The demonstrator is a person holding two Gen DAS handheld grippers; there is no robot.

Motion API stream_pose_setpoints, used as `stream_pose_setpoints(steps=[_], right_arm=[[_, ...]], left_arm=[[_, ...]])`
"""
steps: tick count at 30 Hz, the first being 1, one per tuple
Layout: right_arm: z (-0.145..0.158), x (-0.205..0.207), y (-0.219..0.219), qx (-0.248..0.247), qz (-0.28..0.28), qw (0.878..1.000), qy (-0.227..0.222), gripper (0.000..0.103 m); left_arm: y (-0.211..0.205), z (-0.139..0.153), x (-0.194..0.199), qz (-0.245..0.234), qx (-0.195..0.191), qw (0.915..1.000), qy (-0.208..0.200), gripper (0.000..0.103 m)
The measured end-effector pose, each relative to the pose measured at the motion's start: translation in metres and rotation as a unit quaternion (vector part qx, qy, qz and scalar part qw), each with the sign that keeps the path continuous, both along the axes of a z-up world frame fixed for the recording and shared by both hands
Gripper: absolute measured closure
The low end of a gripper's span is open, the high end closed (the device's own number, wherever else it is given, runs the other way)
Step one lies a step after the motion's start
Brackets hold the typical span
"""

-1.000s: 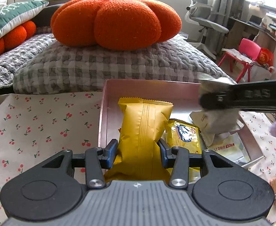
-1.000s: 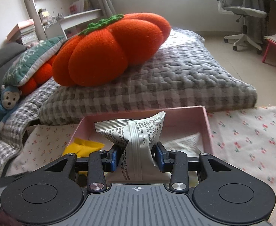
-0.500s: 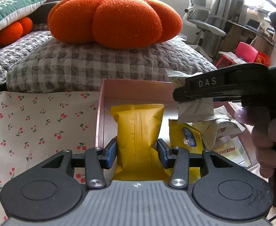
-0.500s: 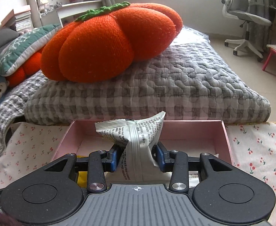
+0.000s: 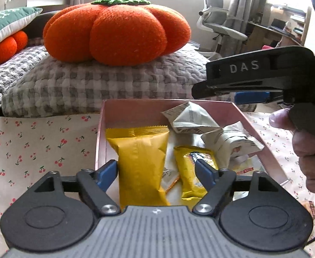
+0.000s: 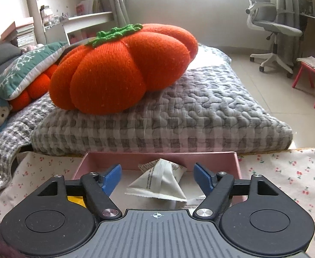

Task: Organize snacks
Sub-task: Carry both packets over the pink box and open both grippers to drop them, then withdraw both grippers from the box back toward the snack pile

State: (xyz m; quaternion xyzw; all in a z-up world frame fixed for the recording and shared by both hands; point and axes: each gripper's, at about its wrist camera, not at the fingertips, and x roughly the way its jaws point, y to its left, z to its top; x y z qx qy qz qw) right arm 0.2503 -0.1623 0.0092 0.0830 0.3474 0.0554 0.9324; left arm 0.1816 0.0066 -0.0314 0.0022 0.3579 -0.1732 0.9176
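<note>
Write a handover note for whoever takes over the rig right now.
Left tool: jaws opening, pads off the yellow pack, which stands between them in the pink box.
Right tool: jaws opening, nothing gripped; the white pack lies in the box below it.
Done: both packs are in the box, beside a smaller yellow pack and another white pack.
Left: pull both tools clear. A small snack lies on the cloth right of the box.
</note>
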Motion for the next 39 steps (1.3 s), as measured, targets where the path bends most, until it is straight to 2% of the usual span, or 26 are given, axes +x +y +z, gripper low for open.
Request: stream_pose_setpoints(steps=[2, 10, 15, 20, 29, 34, 39], right_arm=[[0.004, -0.006, -0.003, -0.001, 0.000, 1.000, -0.001, 0.020], [0.026, -0.033, -0.015, 0.007, 0.000, 1.000, -0.014, 0.012], [0.046, -0.053, -0.024, 0.019, -0.002, 1.000, -0.023, 0.008], [0.056, -0.080, -0.028, 0.027, 0.022, 0.999, -0.017, 0.005], [0.045, -0.144, -0.032, 0.016, 0.064, 0.998, -0.002, 0.005], [0.035, -0.170, -0.036, -0.001, 0.074, 0.997, 0.005, 0.005], [0.016, -0.195, -0.040, 0.009, 0.088, 0.996, 0.011, 0.004]], left_arm=[[-0.001, 0.003, -0.001, 0.001, 0.003, 1.0000, 0.005, 0.016], [-0.002, 0.025, -0.019, -0.001, 0.032, 0.9994, -0.015, 0.004], [0.000, 0.041, -0.035, 0.000, 0.043, 0.9987, -0.028, 0.001], [0.002, 0.048, -0.053, 0.001, 0.057, 0.9980, -0.026, 0.001], [0.012, 0.045, -0.090, 0.006, 0.091, 0.9957, -0.015, 0.001], [0.020, 0.038, -0.103, 0.008, 0.090, 0.9959, -0.001, 0.001], [0.032, 0.020, -0.118, 0.011, 0.076, 0.9970, 0.011, 0.001]])
